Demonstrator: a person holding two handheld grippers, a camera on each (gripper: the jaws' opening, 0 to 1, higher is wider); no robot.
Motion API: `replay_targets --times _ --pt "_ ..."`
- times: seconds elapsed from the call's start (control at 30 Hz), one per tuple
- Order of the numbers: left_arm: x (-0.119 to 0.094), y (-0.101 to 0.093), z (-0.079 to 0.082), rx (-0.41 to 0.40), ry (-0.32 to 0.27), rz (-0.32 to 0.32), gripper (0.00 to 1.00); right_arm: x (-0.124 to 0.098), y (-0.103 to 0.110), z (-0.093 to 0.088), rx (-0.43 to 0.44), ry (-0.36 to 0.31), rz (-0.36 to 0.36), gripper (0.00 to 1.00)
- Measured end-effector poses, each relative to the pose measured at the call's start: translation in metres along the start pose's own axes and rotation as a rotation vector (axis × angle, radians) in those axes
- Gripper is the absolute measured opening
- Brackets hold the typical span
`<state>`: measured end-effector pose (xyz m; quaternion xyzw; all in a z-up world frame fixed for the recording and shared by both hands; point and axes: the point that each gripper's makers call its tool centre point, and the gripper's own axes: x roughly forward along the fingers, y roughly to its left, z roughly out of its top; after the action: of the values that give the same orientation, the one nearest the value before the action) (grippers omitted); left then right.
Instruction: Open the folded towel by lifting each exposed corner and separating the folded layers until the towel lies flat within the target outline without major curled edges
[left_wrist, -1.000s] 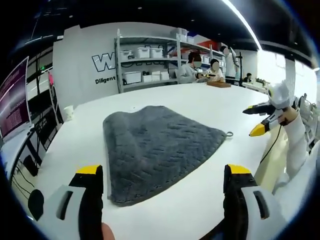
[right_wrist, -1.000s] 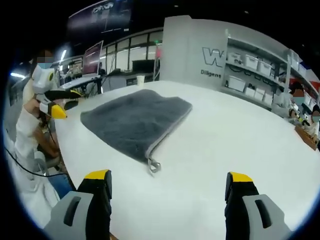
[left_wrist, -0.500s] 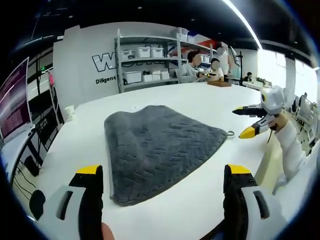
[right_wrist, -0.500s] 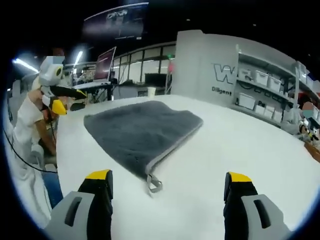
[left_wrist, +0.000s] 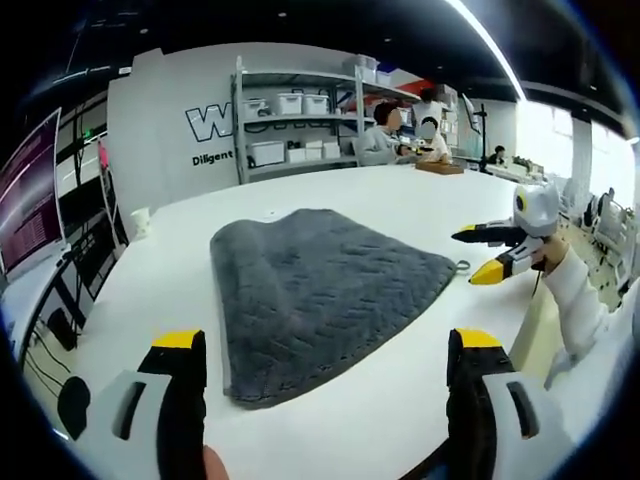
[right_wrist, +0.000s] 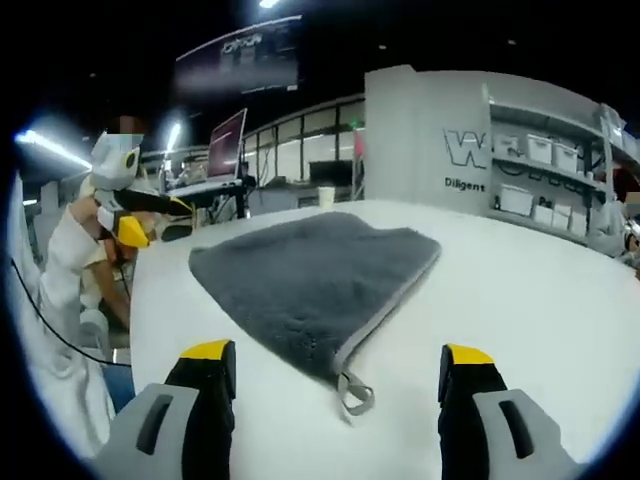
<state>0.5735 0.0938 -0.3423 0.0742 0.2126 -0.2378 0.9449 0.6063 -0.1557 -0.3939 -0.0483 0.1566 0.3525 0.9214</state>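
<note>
The towel (right_wrist: 310, 285) is folded on the table (right_wrist: 520, 300); both hand-held grippers, left (left_wrist: 320, 375) and right (right_wrist: 335, 385), gape empty, so the right one should likely pinch the loop corner (right_wrist: 352, 392) next.

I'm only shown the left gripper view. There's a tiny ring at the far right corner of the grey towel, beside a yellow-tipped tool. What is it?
Observer: The right gripper view shows it close up. It is a grey fabric hanging loop sewn to the corner of the folded grey textured towel, and it lies flat on the white table.
Visitor: Has the tool grabbed it?
Observer: No. The right gripper is open, with one jaw on each side of the loop and neither touching it.
Visitor: Anything else I'm missing?
Observer: A lighter grey trim strip runs along the towel's edge, up from that loop.
</note>
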Motion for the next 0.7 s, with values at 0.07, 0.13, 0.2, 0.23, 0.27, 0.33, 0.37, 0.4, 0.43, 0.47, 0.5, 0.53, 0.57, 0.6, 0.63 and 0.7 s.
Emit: replay_targets --times 0.07,0.13,0.2,0.23,0.27,0.33,0.37,0.4,0.43,0.47,0.5,0.53,0.57,0.6,0.63,0.7 --pt "0.0002 -0.0005 0.0 0.0 0.0 -0.001 0.99 0.0027 -0.0005 -0.0035 0.003 0.011 0.001 0.78" --pt "0.0006 -0.0012 -0.0002 -0.002 -0.002 -0.003 0.99 0.0034 -0.0017 -0.0067 0.0 0.021 -0.001 0.74" --pt "0.0013 -0.0016 -0.0009 -0.003 0.0 -0.004 0.99 0.0036 -0.0022 -0.0067 0.016 0.014 0.003 0.71" --pt "0.0018 -0.0018 -0.0014 -0.004 0.001 -0.005 0.99 0.0038 -0.0019 -0.0058 0.032 0.007 0.008 0.7" --pt "0.0023 -0.0021 -0.0019 -0.005 0.002 -0.006 0.99 0.0038 -0.0017 -0.0051 0.042 0.002 0.013 0.67" --pt "0.0028 -0.0026 -0.0023 -0.006 0.003 -0.007 0.99 0.0037 -0.001 -0.0043 0.046 -0.006 0.017 0.61" --pt "0.0032 -0.0029 -0.0024 -0.006 0.003 -0.009 0.99 0.0041 -0.0005 -0.0047 0.05 -0.007 0.018 0.57" --pt "0.0036 -0.0033 -0.0026 -0.006 0.003 -0.01 0.99 0.0046 -0.0001 -0.005 0.053 -0.008 0.02 0.54" --pt "0.0038 -0.0037 -0.0028 -0.006 0.004 -0.012 0.99 0.0046 -0.0005 -0.0058 0.059 -0.008 0.02 0.51" --pt "0.0039 -0.0041 -0.0028 -0.006 0.004 -0.014 0.99 0.0045 -0.0011 -0.0069 0.067 -0.007 0.02 0.49" --pt "0.0039 -0.0046 -0.0027 -0.007 0.002 -0.016 0.99 0.0044 -0.0012 -0.0076 0.07 -0.006 0.02 0.46" --pt "0.0039 -0.0047 -0.0026 -0.008 0.002 -0.017 0.99 0.0044 -0.0013 -0.008 0.072 -0.004 0.02 0.43" --pt "0.0039 -0.0045 -0.0027 -0.008 0.001 -0.016 0.99 0.0044 -0.0016 -0.0086 0.073 -0.003 0.018 0.41" --pt "0.004 -0.0042 -0.003 -0.008 0.001 -0.016 0.99 0.0044 -0.0017 -0.0089 0.074 -0.003 0.018 0.39" --pt "0.004 -0.0037 -0.0035 -0.009 0.002 -0.015 0.99 0.0044 -0.0019 -0.0086 0.078 -0.005 0.019 0.37" --pt "0.0042 -0.0029 -0.0043 -0.011 0.003 -0.014 0.99 0.0042 -0.0013 -0.0082 0.084 -0.007 0.023 0.34"
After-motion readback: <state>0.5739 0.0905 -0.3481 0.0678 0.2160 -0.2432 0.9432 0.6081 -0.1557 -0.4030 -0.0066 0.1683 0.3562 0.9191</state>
